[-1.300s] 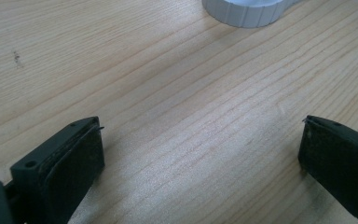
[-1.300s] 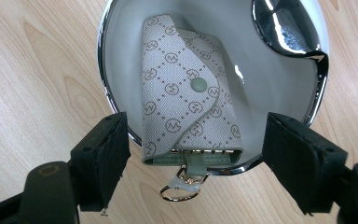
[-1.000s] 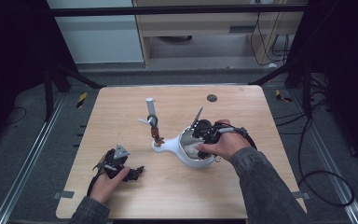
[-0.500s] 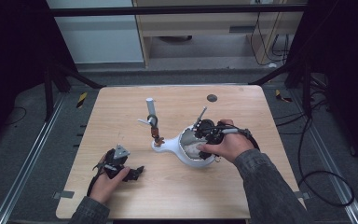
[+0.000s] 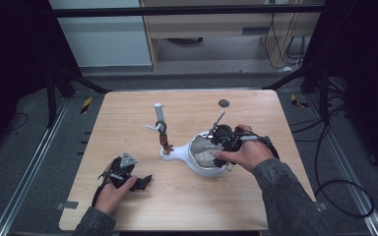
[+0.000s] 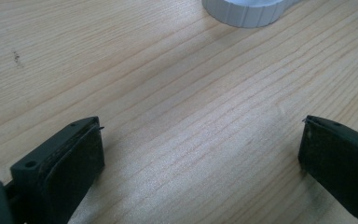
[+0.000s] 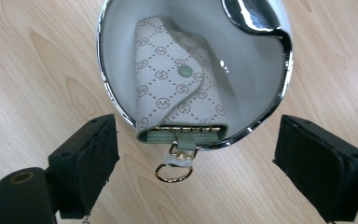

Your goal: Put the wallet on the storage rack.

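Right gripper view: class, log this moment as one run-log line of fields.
right tongs: open, jaws just widened, nothing gripped | key pouch: inside white bowl, ring over rim | left tongs: open above table

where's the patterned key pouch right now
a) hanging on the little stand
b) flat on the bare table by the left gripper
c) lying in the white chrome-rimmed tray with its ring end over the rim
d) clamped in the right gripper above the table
c: in the right gripper view the key pouch lies inside the white tray, its metal ring hanging over the chrome rim, and the right gripper has its jaws open on either side, not touching it.
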A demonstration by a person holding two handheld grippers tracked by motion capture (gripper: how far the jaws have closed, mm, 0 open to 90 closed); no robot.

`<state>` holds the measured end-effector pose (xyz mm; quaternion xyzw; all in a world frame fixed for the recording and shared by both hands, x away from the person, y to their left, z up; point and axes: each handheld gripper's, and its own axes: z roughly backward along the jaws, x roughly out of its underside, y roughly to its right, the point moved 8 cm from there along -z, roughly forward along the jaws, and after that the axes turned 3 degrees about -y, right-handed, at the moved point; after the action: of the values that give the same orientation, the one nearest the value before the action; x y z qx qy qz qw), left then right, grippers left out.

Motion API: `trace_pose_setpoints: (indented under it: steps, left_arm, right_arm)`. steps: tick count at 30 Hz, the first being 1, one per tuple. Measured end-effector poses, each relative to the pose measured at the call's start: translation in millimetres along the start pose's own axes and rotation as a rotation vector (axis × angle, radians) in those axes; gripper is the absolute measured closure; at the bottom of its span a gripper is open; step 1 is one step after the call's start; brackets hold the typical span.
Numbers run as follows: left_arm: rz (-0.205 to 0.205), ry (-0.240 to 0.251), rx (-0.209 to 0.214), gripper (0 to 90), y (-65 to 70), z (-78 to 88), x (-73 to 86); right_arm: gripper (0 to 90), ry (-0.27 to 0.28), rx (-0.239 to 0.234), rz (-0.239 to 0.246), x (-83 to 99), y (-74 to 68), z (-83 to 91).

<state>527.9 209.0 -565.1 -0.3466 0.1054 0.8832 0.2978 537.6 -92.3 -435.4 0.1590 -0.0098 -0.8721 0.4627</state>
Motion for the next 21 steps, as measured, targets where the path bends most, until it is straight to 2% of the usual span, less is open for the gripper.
trace_pose_setpoints:
  steps: [7,10,13,21]
  left_arm:
    - [0.000,0.000,0.000,0.0,0.0,0.0,0.0]
    - [0.000,0.000,0.001,0.0,0.0,0.0,0.0]
    - [0.003,0.000,0.001,0.0,0.2,-0.1,0.0]
    - [-0.001,-0.003,0.002,0.0,0.2,0.1,0.3]
  right_arm:
    - [9.1,0.036,0.033,-0.006,6.2,8.2,6.4]
    - [8.3,0.060,0.032,-0.028,8.7,10.2,9.6]
    - [7.1,0.082,0.051,-0.042,14.0,15.1,10.6]
    - [6.1,0.173,0.100,-0.129,31.4,34.5,16.8]
